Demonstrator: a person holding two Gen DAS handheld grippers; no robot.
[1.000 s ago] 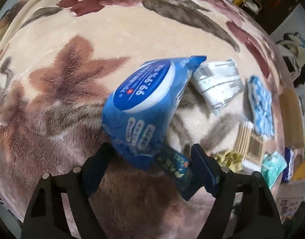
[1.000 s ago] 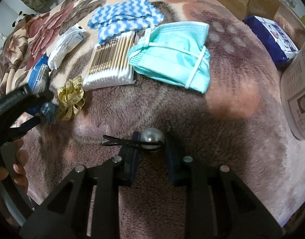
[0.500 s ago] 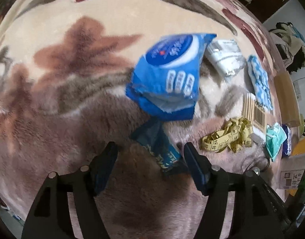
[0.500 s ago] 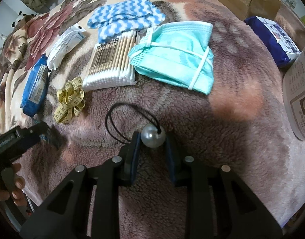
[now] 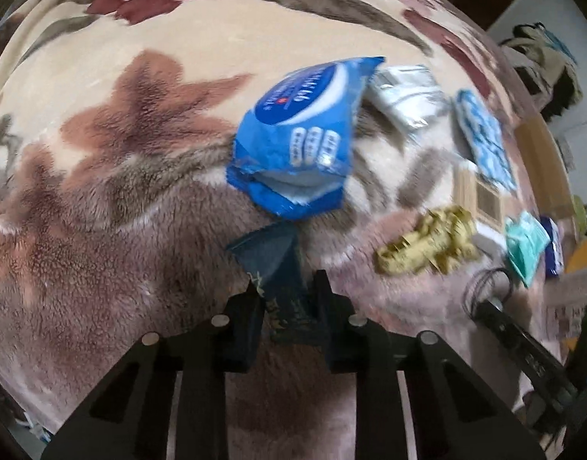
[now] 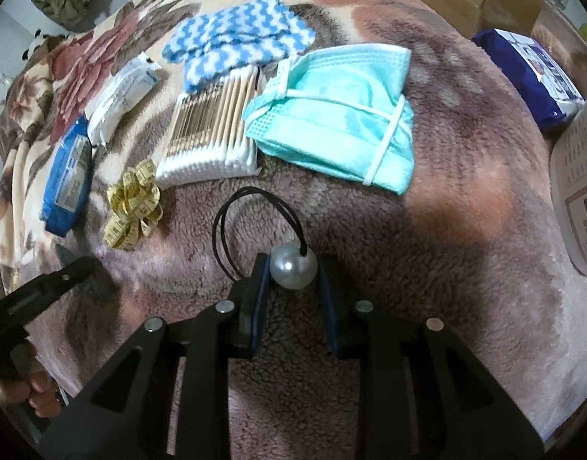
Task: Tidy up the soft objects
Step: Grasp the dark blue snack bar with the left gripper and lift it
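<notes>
- Left wrist view: the left gripper [image 5: 287, 291] has its jaws clenched on a dark blue sachet [image 5: 272, 258], which sticks out forward from between them over the blanket [image 5: 113, 199].
- Just ahead of the jaws, beyond the sachet's far end, lies the blue wipes pack [image 5: 301, 134]. Whether the two touch I cannot tell; the picture is blurred.
- Ahead and to the right of the jaws sit a white pack [image 5: 404, 94], a blue wavy cloth [image 5: 483, 140], cotton swabs [image 5: 477, 195] and a yellow tape measure [image 5: 427, 247], with a green mask [image 5: 525, 247] further right.
- Right wrist view: the right gripper [image 6: 293, 274] has a pearl bead [image 6: 293, 270] between its jaws, touching the left one, with a sliver of gap at the right one, so the grip looks light or just releasing; I cannot tell which.
- The bead's black hair-tie loop [image 6: 251, 226] lies on the blanket just ahead and left of the jaws.
- Further ahead are the swabs, the mask and the cloth in a row; the tape measure, white pack and wipes pack lie ahead to the left.
- Judgement: this is the placing step. Each gripper is adding its item to the row of laid-out things.
- Next, I judge, the left jaws must set the sachet down beside the wipes pack and part; the right jaws must let go of the bead without dragging the loop.
</notes>
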